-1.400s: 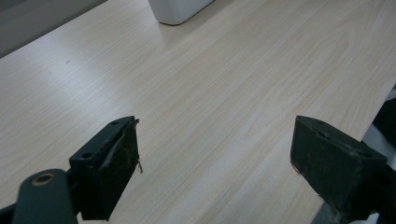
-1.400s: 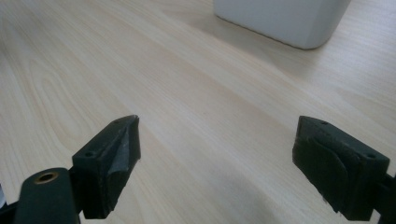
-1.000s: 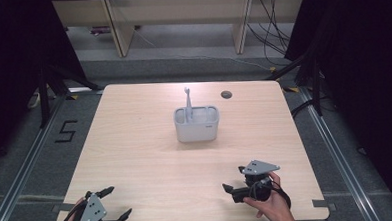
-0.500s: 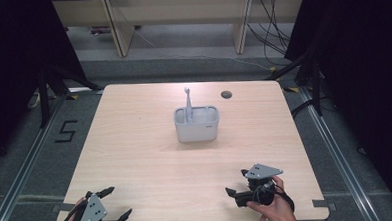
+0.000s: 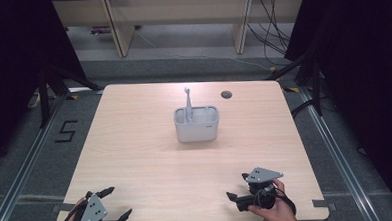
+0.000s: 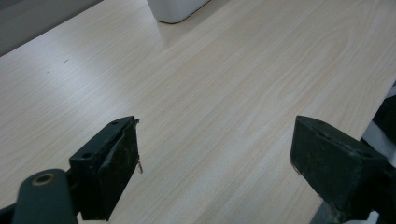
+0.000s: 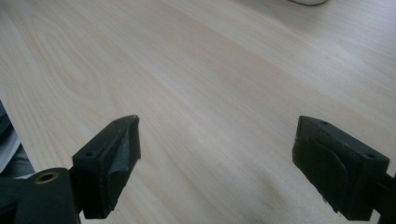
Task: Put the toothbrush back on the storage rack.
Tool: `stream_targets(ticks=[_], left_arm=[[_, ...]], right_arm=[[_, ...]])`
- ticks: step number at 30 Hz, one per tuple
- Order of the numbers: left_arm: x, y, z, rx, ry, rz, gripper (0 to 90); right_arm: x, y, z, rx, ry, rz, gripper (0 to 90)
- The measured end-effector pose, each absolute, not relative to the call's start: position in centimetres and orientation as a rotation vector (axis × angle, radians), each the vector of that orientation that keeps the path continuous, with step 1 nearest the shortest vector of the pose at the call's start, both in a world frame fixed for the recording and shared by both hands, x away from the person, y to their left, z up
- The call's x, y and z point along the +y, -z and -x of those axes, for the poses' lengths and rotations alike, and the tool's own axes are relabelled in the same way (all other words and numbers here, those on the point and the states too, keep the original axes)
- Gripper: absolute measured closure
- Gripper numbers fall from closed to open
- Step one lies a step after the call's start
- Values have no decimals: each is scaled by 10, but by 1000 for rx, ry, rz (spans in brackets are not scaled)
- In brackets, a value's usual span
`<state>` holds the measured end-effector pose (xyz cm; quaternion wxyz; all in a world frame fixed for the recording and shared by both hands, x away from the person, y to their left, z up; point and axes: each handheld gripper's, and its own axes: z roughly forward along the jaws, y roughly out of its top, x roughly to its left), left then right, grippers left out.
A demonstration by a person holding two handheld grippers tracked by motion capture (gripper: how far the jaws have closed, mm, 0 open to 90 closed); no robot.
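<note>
A white two-compartment holder (image 5: 197,126) stands at the middle of the light wooden table (image 5: 135,143). A grey utensil handle (image 5: 187,100) sticks upright out of its left compartment. My left gripper (image 5: 117,202) rests at the near left corner, open, with nothing between its fingers. My right gripper (image 5: 237,186) sits near the front edge at the right, held by a hand, also open and holding nothing. In the left gripper view the left gripper (image 6: 215,144) has bare wood between its jaws, and the holder (image 6: 175,9) shows at the top. In the right gripper view the right gripper (image 7: 217,135) likewise frames bare wood.
A dark round cable hole (image 5: 226,94) lies in the table's far right part. Beyond the table are wooden furniture legs (image 5: 116,29) and floor cables (image 5: 275,17). A "5" mark (image 5: 65,131) is on the floor at the left. Black curtains flank both sides.
My right gripper has drifted slightly toward the table's near edge and a little to the right. The left gripper and the holder have stayed put.
</note>
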<state>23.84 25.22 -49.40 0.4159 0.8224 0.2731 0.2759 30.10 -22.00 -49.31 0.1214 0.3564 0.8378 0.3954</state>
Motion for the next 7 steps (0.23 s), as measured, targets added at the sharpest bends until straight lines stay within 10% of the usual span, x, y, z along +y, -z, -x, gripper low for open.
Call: stream_targets(ticks=[7], left_arm=[[253,494,-239,679,-698,-2079,149]], right_arm=[[-221,495,-299,2457,-1146,-1049,162]])
